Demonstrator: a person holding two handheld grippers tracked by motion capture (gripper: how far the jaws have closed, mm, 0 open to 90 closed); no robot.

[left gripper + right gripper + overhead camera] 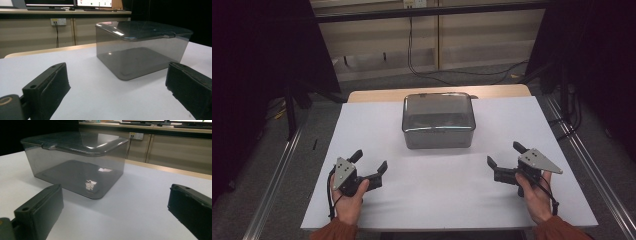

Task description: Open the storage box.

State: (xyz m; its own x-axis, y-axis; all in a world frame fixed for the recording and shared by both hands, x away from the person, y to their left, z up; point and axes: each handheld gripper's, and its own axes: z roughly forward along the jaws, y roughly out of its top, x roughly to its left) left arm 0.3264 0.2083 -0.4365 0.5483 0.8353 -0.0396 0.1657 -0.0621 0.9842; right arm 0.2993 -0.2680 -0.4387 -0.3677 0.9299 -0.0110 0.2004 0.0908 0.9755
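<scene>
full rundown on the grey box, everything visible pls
The box is smoky, see-through grey plastic, rectangular with rounded corners. Its glossy lid is on, overhanging the walls, with a small tab at one edge. It looks empty: the floor shows through the walls. It stands upright on the white sheet, toward the far middle. Nothing else touches it; the left tongs and right tongs are open, well short of it.

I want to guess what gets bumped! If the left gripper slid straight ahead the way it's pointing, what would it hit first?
Probably the smoky see-through box with its lid on. The left gripper has its jaws open and aimed at the box's near corner, with just bare white table between. Depth is hard to judge.
</scene>
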